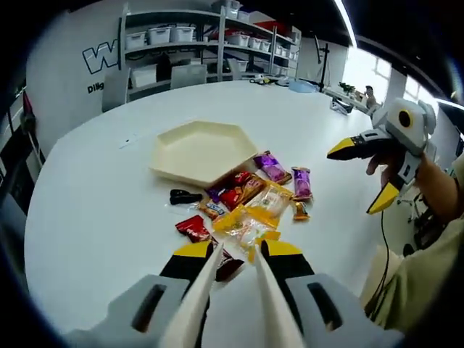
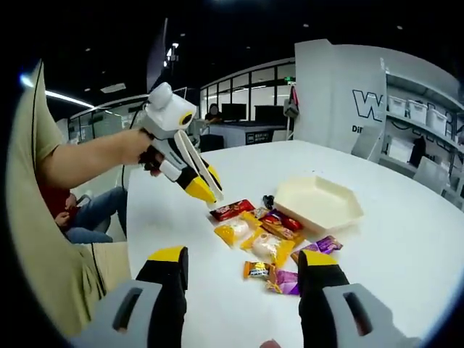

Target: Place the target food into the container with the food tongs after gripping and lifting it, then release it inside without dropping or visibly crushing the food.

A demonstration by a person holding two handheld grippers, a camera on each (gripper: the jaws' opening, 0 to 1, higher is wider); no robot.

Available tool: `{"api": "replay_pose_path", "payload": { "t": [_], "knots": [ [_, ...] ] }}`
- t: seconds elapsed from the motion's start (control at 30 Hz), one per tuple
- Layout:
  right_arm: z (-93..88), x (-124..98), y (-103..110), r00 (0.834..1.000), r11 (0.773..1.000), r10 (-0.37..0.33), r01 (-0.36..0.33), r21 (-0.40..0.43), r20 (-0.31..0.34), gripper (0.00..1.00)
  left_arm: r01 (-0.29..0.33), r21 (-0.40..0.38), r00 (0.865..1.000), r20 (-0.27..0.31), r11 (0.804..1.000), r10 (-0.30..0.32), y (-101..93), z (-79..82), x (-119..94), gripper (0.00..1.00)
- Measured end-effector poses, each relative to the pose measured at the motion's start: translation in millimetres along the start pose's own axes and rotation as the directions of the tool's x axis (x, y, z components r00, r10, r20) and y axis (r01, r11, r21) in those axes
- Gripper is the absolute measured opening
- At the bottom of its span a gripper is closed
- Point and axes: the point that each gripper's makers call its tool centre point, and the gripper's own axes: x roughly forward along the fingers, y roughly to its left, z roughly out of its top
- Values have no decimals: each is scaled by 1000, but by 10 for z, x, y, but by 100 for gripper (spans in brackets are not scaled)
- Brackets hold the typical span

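Observation:
My left gripper (image 1: 238, 250) is shut on a pair of cream food tongs (image 1: 206, 283), whose two arms stand slightly apart with nothing between them. The tong tips hover over the near edge of a pile of wrapped snacks, by a red packet (image 1: 192, 227) and a yellow packet (image 1: 243, 221). Beyond the pile lies a cream hexagonal tray (image 1: 203, 148) with nothing in it. In the right gripper view the left gripper (image 2: 205, 185) and tongs (image 2: 190, 154) hang above the red packet (image 2: 232, 210), left of the tray (image 2: 319, 203). My right gripper (image 2: 243, 255) is open and holds nothing; it floats at the right (image 1: 362, 174).
Purple packets (image 1: 272, 167), a small orange candy (image 1: 300, 212) and a black object (image 1: 185, 196) lie round the pile on the big white round table (image 1: 94, 217). Shelves with bins (image 1: 181, 43) and chairs stand beyond the far edge. A person's arm (image 2: 87, 159) holds the left gripper.

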Motion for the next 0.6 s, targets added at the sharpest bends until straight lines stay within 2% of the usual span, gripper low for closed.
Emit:
{"api": "replay_pose_path", "payload": {
  "t": [0.3, 0.6],
  "knots": [
    [-31, 3, 23, 1000, 1000, 8, -8, -1, -4, 58, 2, -31, 1000, 2, 1000, -2, -19, -53, 59, 25],
    [-61, 2, 25, 1000, 1000, 12, -12, 0, -11, 57, 1, -33, 999, -32, 999, -2, 7, -173, 84, 25]
  ]
}}
